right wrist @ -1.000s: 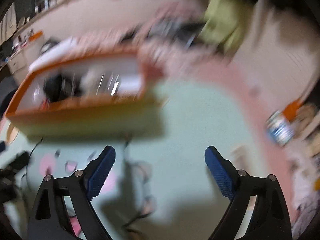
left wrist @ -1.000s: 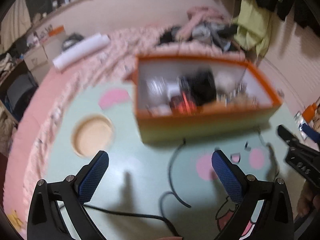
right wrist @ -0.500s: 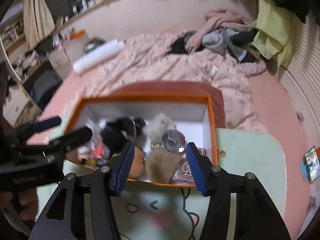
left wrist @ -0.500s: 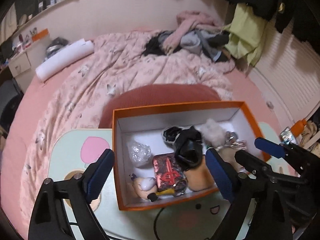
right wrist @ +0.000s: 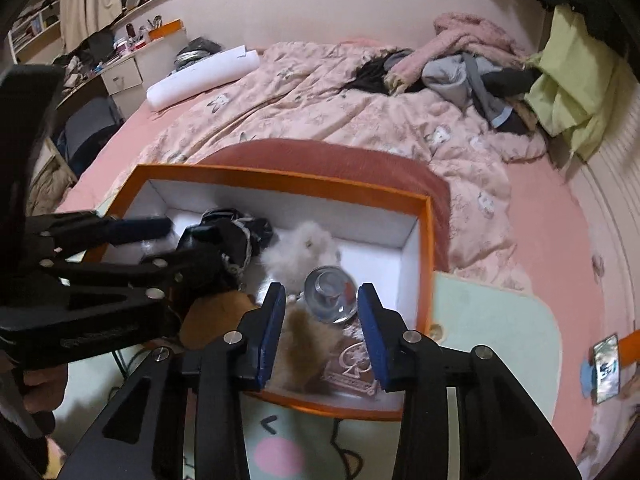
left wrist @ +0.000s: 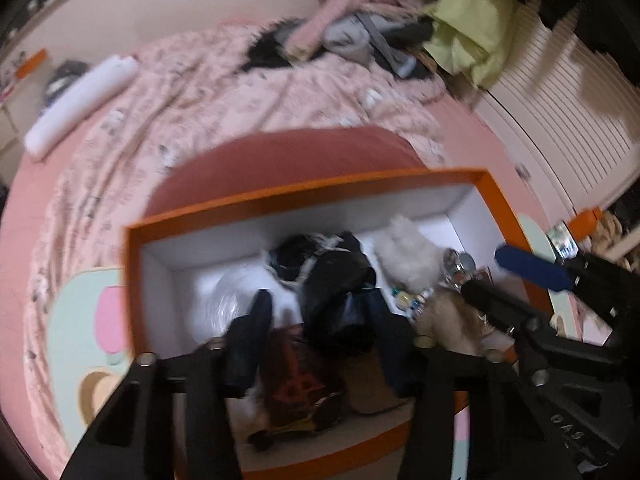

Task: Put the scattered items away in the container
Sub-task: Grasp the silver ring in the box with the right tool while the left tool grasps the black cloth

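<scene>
Items mostly in already — orange box (right wrist: 424,240) on mint table (right wrist: 500,320) holding black bundle (right wrist: 240,236), white fluff (right wrist: 304,248), glass piece (right wrist: 330,294). Left gripper (left wrist: 316,320) and right gripper (right wrist: 322,312) above box, jaws closing, nothing clearly pinched. Nearly done — no loose items seen on table.

The left wrist view is smeared with motion blur, so the left claw (left wrist: 316,308) and the dark bundle (left wrist: 336,280) between its closing jaws lose their outlines. The orange box (right wrist: 280,179) has its near wall partly hidden behind both claws, and the small trinkets (left wrist: 412,300) inside are too blurred to identify.
</scene>
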